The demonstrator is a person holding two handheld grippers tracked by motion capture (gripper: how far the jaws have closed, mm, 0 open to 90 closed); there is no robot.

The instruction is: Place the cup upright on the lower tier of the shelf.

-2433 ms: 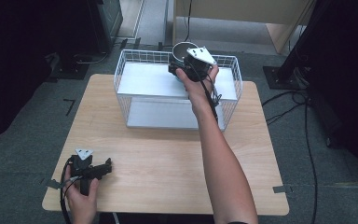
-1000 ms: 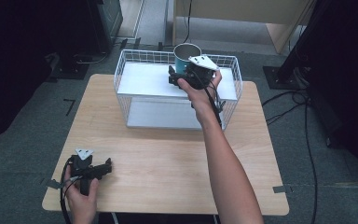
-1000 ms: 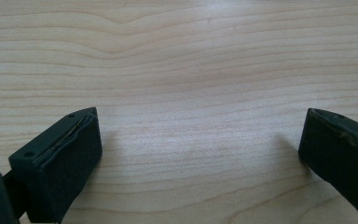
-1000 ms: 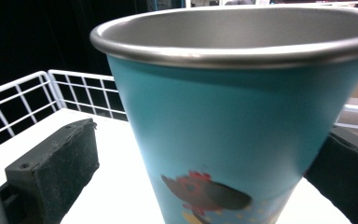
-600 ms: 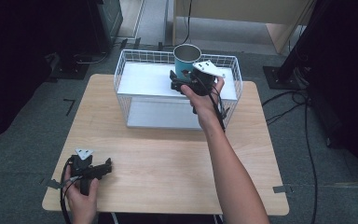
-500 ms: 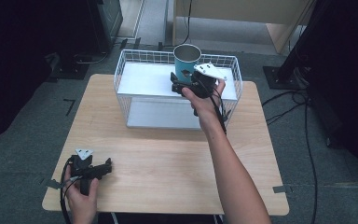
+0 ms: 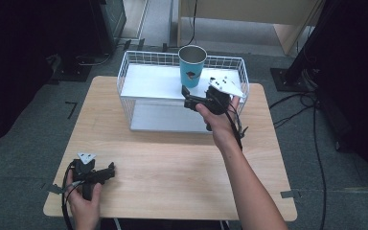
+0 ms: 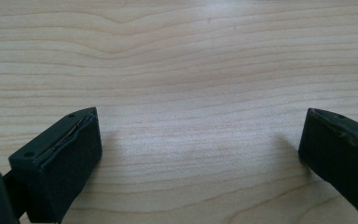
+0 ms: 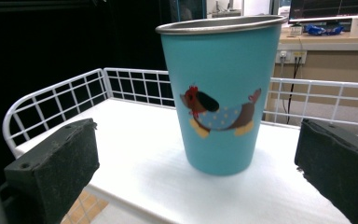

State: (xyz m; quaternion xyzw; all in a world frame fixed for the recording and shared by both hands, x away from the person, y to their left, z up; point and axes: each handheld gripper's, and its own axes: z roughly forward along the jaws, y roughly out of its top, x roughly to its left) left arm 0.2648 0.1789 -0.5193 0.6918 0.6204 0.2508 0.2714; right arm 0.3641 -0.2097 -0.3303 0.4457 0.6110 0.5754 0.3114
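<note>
High view: teal cup (image 7: 192,64) stands upright on the wire rack's (image 7: 134,62) top shelf.
Right gripper (image 7: 191,99), jaws spread wide and empty, sits just before the cup; left gripper (image 7: 106,171), also spread, rests well apart from it.

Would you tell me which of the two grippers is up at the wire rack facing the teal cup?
The right gripper, jaws open, faces the teal cup standing on the rack's upper shelf; the left gripper rests open on the table near the front edge.

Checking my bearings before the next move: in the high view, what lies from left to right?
Left gripper on the wooden table → white wire rack → teal metal cup → right gripper.
</note>
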